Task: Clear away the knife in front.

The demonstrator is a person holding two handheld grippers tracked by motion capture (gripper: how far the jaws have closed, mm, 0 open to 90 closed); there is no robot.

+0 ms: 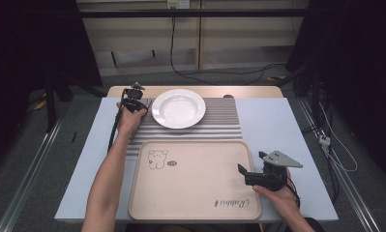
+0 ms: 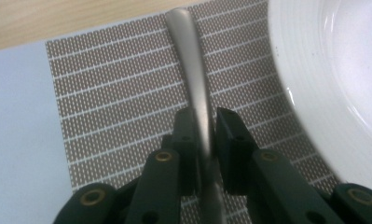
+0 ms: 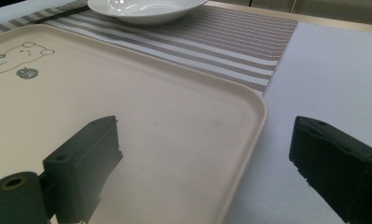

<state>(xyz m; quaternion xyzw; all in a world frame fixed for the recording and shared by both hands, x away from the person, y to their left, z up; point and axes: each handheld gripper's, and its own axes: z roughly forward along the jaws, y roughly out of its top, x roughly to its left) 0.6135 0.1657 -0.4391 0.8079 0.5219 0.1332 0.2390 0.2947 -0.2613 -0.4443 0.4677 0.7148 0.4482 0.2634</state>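
On the striped mat (image 2: pixel 118 93), metal handle (image 2: pixel 193 79) lengthwise between left gripper's (image 2: pixel 204 140) pads

Metal utensil handle (image 2: pixel 195 88): matte silver, slim, gently curved, lying flat on the striped placemat (image 2: pixel 113 107). Sits just beside the white plate (image 2: pixel 333 79), at its 9 o'clock. Working end hidden.

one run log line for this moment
left gripper: shut on metal handle beside plate | right gripper: open over tray edge
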